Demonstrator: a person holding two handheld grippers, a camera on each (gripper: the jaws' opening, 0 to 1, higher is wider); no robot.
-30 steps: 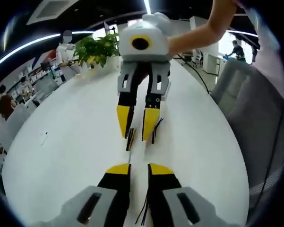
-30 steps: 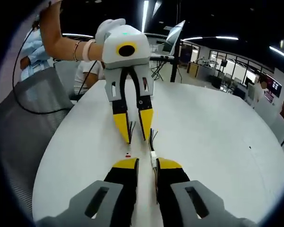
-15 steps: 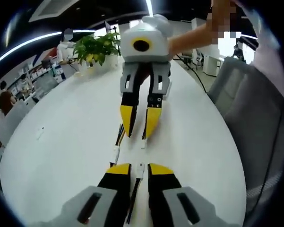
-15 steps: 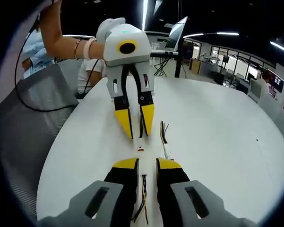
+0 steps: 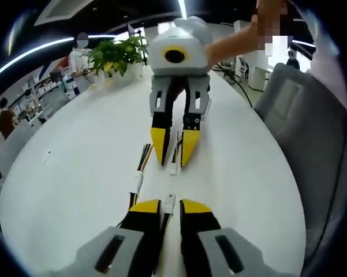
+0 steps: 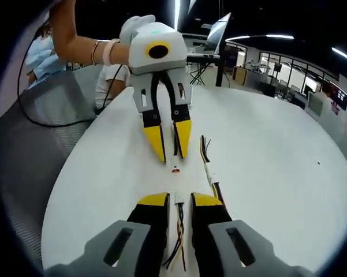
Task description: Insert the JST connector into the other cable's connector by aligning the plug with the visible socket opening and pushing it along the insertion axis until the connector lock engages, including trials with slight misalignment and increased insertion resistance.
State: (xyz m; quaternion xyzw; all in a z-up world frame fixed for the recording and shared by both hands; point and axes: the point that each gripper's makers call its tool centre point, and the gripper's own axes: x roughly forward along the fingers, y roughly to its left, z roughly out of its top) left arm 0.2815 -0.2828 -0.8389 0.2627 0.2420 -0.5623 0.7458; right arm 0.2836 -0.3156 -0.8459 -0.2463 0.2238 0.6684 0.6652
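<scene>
Your left hand-held gripper (image 5: 167, 208) pinches one cable with a white plug (image 5: 170, 203). Your right hand-held gripper (image 6: 179, 202) pinches the other cable (image 6: 178, 228). A spare cable (image 5: 139, 176) lies beside them on the white bench (image 5: 75, 167).

The left gripper view looks low and forward along its own jaws over a white table (image 5: 75, 173), straight at the right gripper (image 5: 173, 156), which sits close and points back toward the camera. The right gripper view faces the opposite way along the same table (image 6: 265, 173), with the left gripper (image 6: 170, 151) close and head-on. Both views share the strip of table between the two grippers, where the loose joined cable (image 5: 138, 176) (image 6: 209, 167) lies just beside that line, on the left in one and on the right in the other.
</scene>
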